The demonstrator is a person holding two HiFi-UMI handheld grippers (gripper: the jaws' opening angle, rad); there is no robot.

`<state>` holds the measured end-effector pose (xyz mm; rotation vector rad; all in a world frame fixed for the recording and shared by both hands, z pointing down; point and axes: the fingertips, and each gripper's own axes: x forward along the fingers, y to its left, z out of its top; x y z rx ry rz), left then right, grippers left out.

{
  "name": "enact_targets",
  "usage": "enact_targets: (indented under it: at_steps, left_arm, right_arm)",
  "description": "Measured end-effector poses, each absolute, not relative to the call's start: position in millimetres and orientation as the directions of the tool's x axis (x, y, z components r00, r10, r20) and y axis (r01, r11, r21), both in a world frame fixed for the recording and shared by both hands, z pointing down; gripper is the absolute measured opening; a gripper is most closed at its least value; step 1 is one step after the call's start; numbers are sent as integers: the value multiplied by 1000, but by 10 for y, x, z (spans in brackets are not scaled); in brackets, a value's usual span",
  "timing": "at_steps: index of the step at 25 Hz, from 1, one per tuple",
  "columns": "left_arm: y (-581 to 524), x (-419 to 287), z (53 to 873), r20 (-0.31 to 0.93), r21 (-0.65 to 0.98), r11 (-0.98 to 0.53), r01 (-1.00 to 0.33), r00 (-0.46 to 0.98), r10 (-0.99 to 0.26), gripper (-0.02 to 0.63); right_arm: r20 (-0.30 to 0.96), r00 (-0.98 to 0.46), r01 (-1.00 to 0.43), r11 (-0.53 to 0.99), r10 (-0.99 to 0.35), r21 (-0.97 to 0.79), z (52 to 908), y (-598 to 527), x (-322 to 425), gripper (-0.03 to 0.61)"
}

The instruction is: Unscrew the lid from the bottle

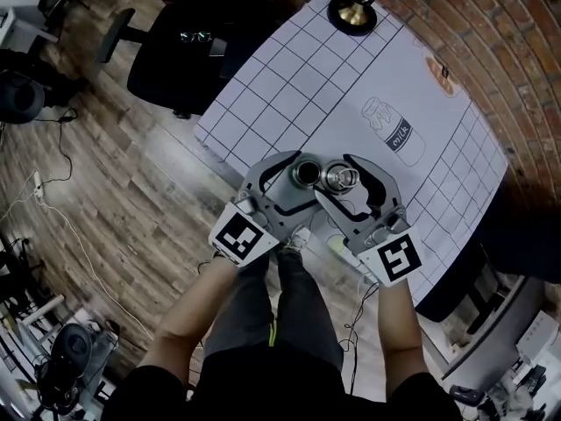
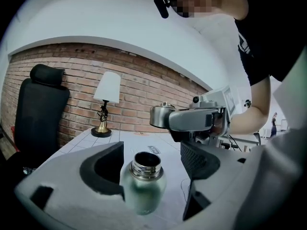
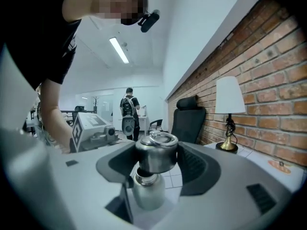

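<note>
A steel bottle (image 1: 306, 173) stands open-mouthed on the gridded tablecloth (image 1: 289, 86), between the jaws of my left gripper (image 1: 308, 176). In the left gripper view the bottle (image 2: 142, 186) leans on one dark pad, and the other pad (image 2: 199, 159) sits close beside it. My right gripper (image 1: 340, 180) is shut on the steel lid (image 1: 340, 176), held just right of the bottle's mouth. In the right gripper view the lid (image 3: 156, 152) is clamped snugly between both pads, a little above the bottle (image 3: 146, 193). Seen from the left gripper, the lid (image 2: 160, 116) hovers above and behind the bottle.
A table lamp (image 1: 352, 11) stands at the table's far end by the brick wall. A black office chair (image 1: 171, 55) sits off the table's left side. A milk bottle drawing (image 1: 394, 134) is printed on the cloth. The near table edge is just below the grippers.
</note>
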<state>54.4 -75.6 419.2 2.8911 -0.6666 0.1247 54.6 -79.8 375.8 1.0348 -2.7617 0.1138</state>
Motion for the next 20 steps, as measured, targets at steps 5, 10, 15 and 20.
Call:
enact_targets:
  at_steps: [5, 10, 15, 20]
  left_arm:
    - [-653, 416, 4050, 160, 93, -883, -460, 882, -443, 353]
    - [-582, 309, 3843, 164, 126, -856, -501, 862, -480, 344]
    - [-546, 203, 3609, 155, 123, -830, -543, 837, -525, 226]
    - [-571, 67, 3398, 132, 42, -822, -568, 818, -559, 98]
  right_arm:
    - [192, -662, -742, 670, -725, -26, 3612, -731, 777, 262]
    - [198, -625, -773, 634, -755, -17, 3425, -625, 893, 263]
    - [185, -577, -810, 586, -796, -6, 3199, -557, 981, 262]
    - [183, -529, -841, 541, -829, 21, 3006, -461, 1098, 262]
